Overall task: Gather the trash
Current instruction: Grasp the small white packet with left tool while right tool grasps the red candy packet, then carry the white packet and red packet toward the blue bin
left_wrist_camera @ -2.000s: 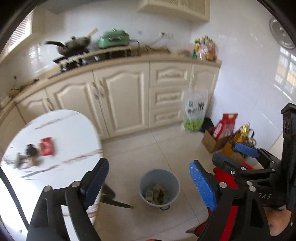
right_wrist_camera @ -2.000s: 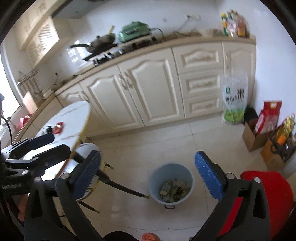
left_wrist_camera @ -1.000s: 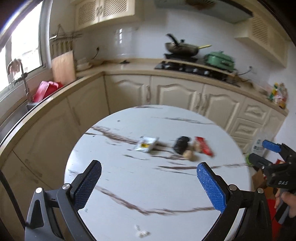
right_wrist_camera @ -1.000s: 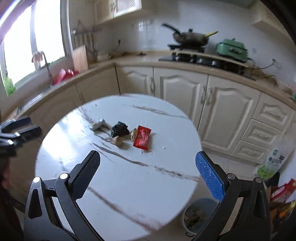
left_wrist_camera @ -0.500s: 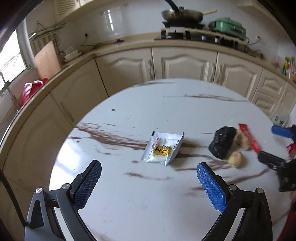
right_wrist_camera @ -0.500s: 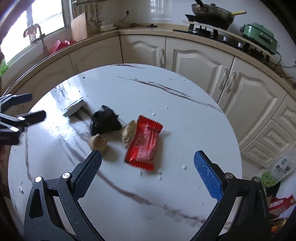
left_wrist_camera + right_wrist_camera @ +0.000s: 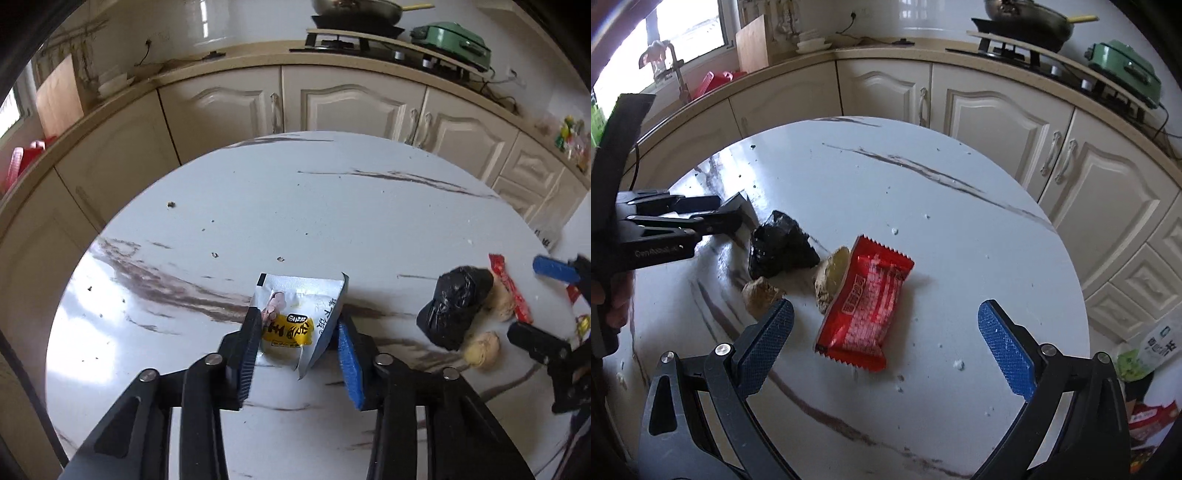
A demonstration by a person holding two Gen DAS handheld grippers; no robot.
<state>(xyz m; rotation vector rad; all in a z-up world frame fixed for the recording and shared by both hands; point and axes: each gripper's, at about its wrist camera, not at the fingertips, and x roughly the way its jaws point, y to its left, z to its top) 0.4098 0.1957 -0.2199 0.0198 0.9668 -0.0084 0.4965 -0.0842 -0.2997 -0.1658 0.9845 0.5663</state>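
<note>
Round white marble-look surface with dark veins, set in a kitchen with cream cabinets behind.

Left hand-held gripper: jaws have just been closing and now stand narrow around a silver packet with a yellow label. The left pad presses the packet's left edge; the blue right pad sits against its curled right edge. The packet's far end lies on the surface.

Right hand-held gripper: jaws wide apart, holding nothing, hanging over a red wrapper. The wrapper lies flat on the surface between the two blue pads, touching neither.

Other trash on the surface: a crumpled black bag just left of the red wrapper, and two pale brown lumps, one tucked against the wrapper's left edge, the other near the right gripper's left pad.

In the left view the black bag sits well to the right of the silver packet. Small crumbs are scattered over the surface.

A wok and a green cooker stand on the back counter.
</note>
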